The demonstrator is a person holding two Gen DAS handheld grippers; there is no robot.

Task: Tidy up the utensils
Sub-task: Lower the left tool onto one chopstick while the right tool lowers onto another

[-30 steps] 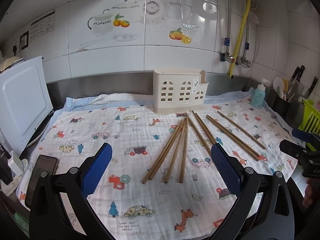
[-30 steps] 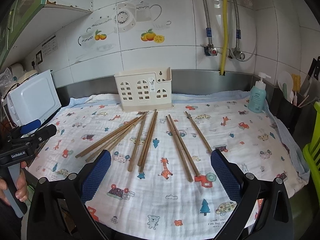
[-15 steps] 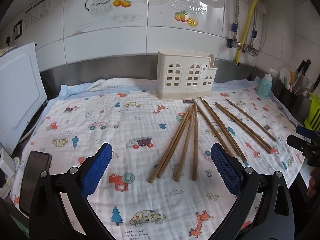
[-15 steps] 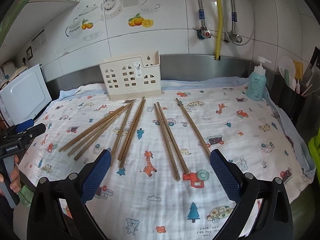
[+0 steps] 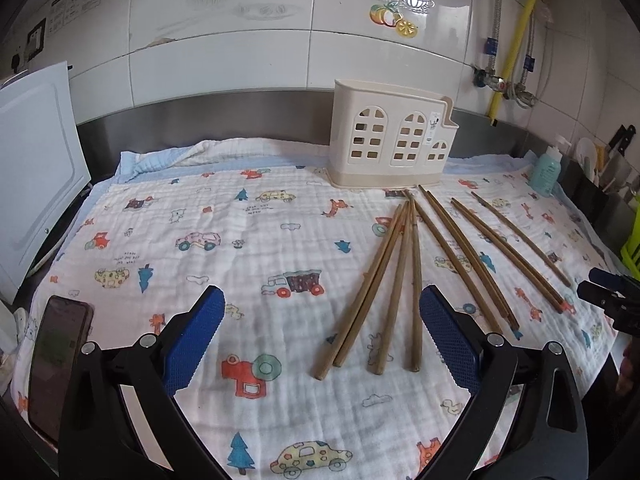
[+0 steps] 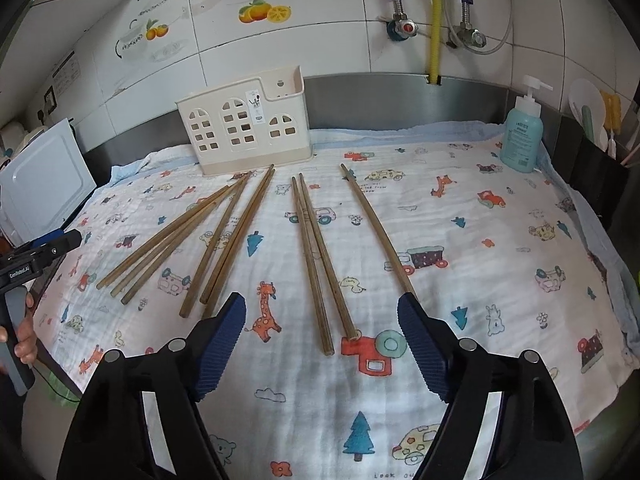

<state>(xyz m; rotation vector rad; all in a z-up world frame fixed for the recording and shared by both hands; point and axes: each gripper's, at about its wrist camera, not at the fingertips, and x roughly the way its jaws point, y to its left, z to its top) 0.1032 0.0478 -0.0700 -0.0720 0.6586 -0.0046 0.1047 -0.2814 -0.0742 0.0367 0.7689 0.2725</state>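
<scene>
Several wooden chopsticks lie fanned on a cartoon-print cloth (image 5: 240,240), their far tips toward a cream utensil holder (image 5: 392,140) at the back wall. My left gripper (image 5: 320,304) hovers open and empty, with a bunch of chopsticks (image 5: 392,280) just inside its right finger. My right gripper (image 6: 322,308) is open with its jaws closing. The near ends of a pair of chopsticks (image 6: 316,260) lie between its fingers, untouched by the pads. A single chopstick (image 6: 376,232) ends at its right finger. The holder (image 6: 244,128) stands beyond.
A phone (image 5: 56,356) lies at the cloth's near left corner, and a white board (image 5: 32,184) leans at the left. A blue soap bottle (image 6: 522,136) and a black utensil tub (image 6: 596,176) stand at the right. A green rack (image 5: 632,236) is at the far right.
Both grippers have come lower and closer to the chopsticks. The right gripper's fingers have drawn nearer each other; the left's are as wide as before.
</scene>
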